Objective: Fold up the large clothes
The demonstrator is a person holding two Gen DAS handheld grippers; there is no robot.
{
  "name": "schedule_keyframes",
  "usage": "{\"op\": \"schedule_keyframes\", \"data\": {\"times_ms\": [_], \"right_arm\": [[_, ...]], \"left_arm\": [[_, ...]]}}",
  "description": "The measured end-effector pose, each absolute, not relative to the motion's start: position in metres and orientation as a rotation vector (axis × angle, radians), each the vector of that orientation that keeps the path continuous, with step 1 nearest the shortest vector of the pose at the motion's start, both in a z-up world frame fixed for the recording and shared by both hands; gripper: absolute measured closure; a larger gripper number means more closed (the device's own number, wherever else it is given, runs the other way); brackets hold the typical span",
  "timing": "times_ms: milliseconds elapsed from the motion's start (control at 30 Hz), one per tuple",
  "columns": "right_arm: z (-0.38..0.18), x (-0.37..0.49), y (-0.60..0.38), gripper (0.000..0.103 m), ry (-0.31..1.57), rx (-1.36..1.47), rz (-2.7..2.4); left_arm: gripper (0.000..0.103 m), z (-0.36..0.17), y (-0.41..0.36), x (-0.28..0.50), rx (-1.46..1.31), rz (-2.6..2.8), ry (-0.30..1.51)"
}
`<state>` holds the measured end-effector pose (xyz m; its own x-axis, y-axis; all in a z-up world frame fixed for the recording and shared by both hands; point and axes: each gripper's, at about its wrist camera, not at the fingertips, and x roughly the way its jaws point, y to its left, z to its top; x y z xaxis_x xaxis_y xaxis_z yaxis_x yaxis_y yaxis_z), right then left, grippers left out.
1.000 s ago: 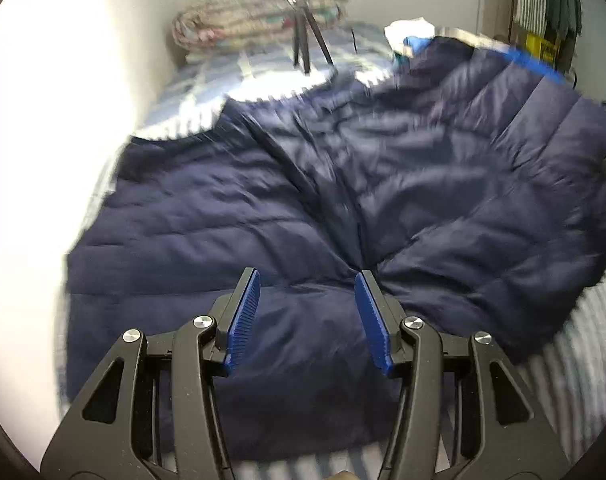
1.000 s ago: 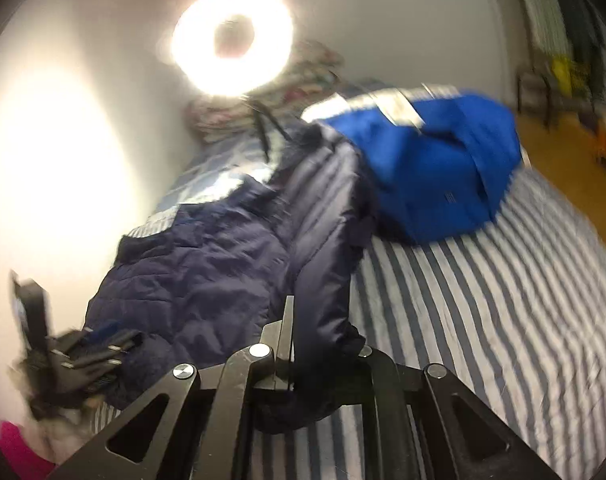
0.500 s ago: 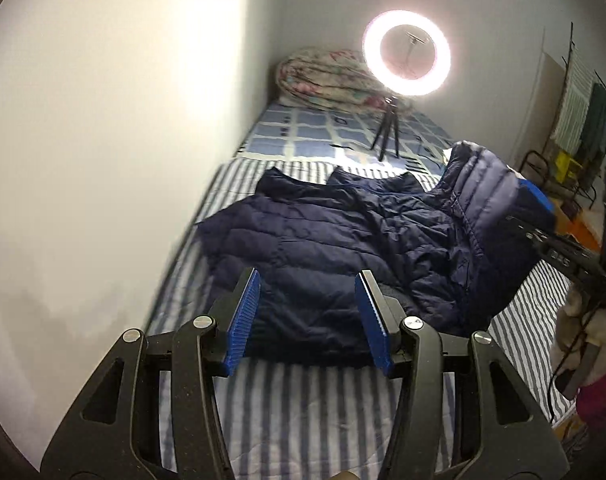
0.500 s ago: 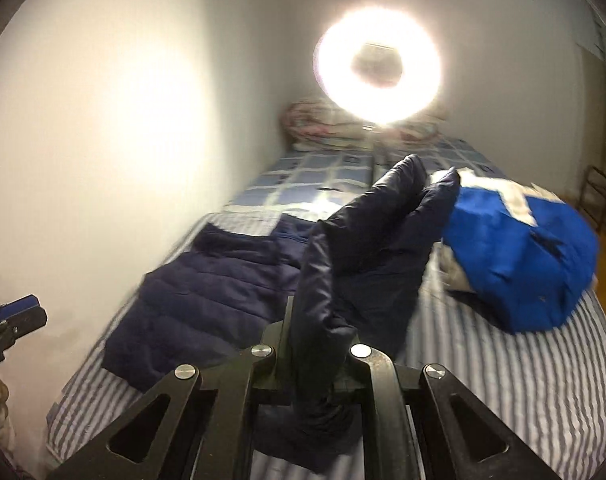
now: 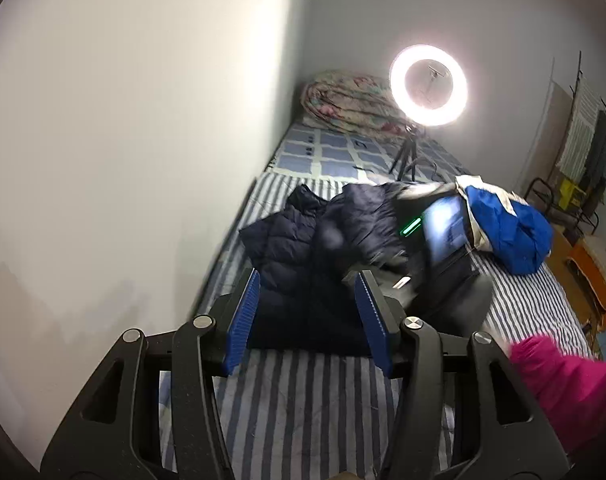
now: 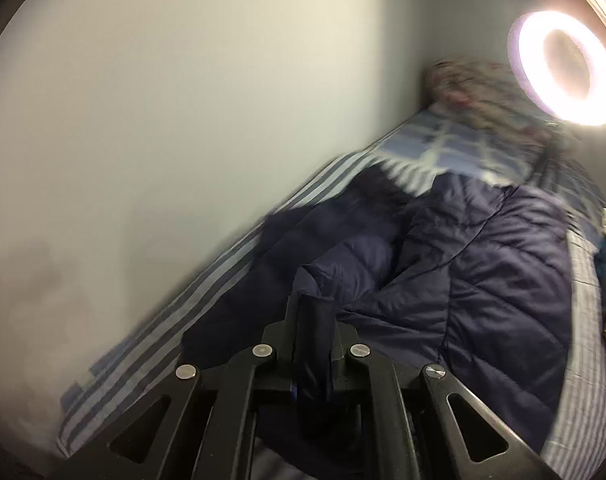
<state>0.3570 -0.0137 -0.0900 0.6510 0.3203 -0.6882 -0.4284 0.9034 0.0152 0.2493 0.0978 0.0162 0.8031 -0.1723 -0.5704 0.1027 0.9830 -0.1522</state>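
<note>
A dark navy quilted jacket lies on the striped bed, with its right side folded over toward the wall. My left gripper is open and empty, held above the near hem of the jacket. My right gripper is shut on a fold of the navy jacket and holds it low over the garment near the wall. The right gripper's body shows blurred over the jacket's right side in the left wrist view.
A white wall runs along the bed's left edge. A ring light on a tripod stands at the bed's far end by a rolled quilt. A blue garment lies to the right. A pink sleeve is at lower right.
My right gripper has carried the jacket's right side across toward the wall and down over the rest. My left gripper has pulled back and risen, staying open.
</note>
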Motion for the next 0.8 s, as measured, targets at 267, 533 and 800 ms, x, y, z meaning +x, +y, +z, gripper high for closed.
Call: {"op": "schedule_keyframes", "data": {"times_ms": [267,533,800], "right_arm": [[-0.117,0.341,0.027,0.097,0.76,-0.22,0.632],[-0.119,0.336,0.004,0.066,0.827,-0.083,0.808],[-0.091,0.275,-0.135,0.042,0.711,0.15,0.638]], "left_arm": [[0.051,0.032,0.105,0.239,-0.121,-0.123,0.552],[0.051,0.035,0.104,0.242,-0.105,-0.11,0.535],[0.051,0.021,0.096,0.276,-0.064,-0.089,0.615]]}}
